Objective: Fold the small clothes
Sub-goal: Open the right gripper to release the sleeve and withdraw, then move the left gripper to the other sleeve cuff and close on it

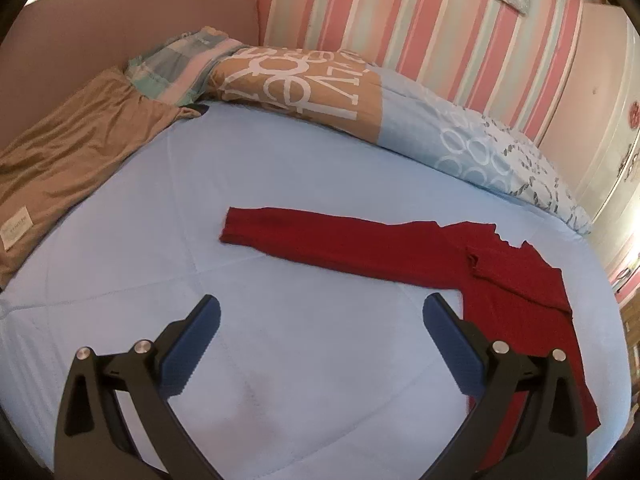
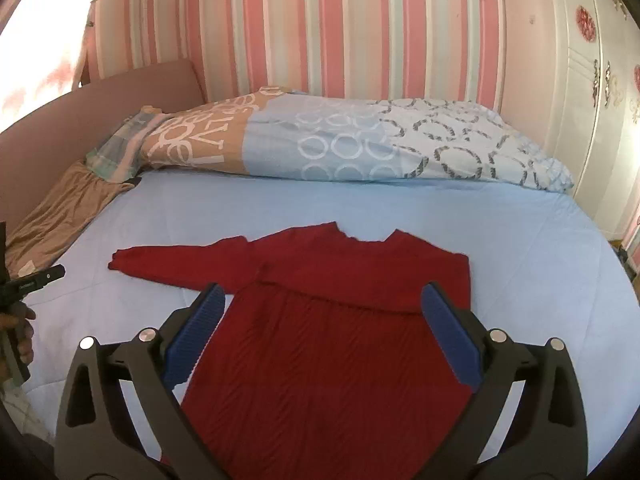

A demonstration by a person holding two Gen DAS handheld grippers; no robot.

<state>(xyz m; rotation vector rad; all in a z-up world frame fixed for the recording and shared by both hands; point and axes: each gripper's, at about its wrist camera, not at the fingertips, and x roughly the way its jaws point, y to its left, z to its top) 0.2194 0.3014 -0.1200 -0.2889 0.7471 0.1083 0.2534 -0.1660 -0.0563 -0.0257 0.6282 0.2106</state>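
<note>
A red knit sweater (image 2: 328, 344) lies flat on the light blue bed (image 2: 520, 248). Its right sleeve is folded across the chest; its left sleeve (image 2: 176, 260) stretches out to the left. My right gripper (image 2: 322, 308) is open and empty, hovering over the sweater's body. My left gripper (image 1: 320, 316) is open and empty over bare sheet, just left of the sweater (image 1: 516, 280), with the outstretched sleeve (image 1: 320, 236) lying beyond its fingertips. The left gripper's tip also shows at the left edge of the right wrist view (image 2: 40, 278).
A rolled patterned duvet (image 2: 360, 140) lies along the far side of the bed by the striped wall. A brown cloth (image 1: 68, 160) and a striped pillow (image 1: 180, 68) lie at the pink headboard (image 1: 120, 20). A white wardrobe (image 2: 580, 80) stands on the right.
</note>
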